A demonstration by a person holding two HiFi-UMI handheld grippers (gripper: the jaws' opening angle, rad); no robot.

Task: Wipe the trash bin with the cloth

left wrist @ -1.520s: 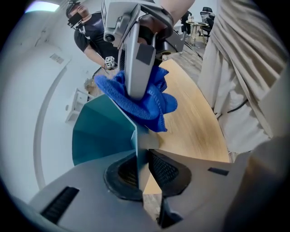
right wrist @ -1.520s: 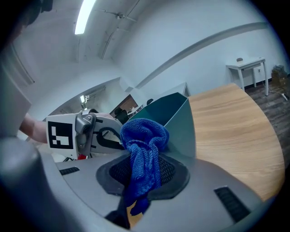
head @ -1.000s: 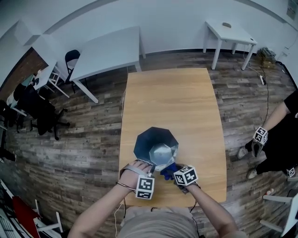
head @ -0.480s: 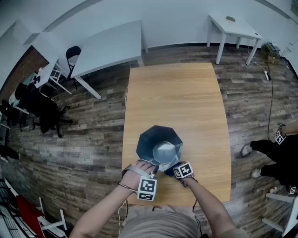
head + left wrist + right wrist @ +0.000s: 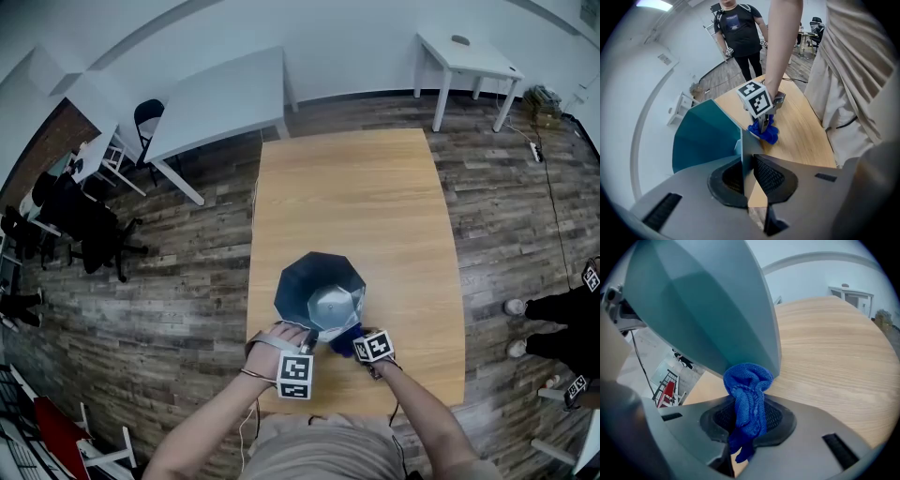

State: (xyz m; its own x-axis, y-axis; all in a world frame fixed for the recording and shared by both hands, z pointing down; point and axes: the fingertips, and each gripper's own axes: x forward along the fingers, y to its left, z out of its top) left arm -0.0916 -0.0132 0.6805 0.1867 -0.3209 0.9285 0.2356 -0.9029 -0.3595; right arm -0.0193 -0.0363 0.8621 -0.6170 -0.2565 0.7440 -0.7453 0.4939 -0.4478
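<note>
1. While the teal trash bin [image 5: 314, 277] stands on the wooden table [image 5: 356, 187], the left gripper [image 5: 749, 173] clamps its wall, jaws nearly closed.
2. The right gripper [image 5: 749, 420] pinches the blue cloth [image 5: 747, 385], which touches the bin's lower side.

The person wears a loose beige top [image 5: 323, 457], seemingly short-sleeved, with a thin pale cable [image 5: 246, 424] beside it at bottom centre; the grey left gripper [image 5: 304, 343] and right gripper [image 5: 345, 341] have black mesh pads [image 5: 769, 176] and white cubes [image 5: 295, 375] with black square markers.
</note>
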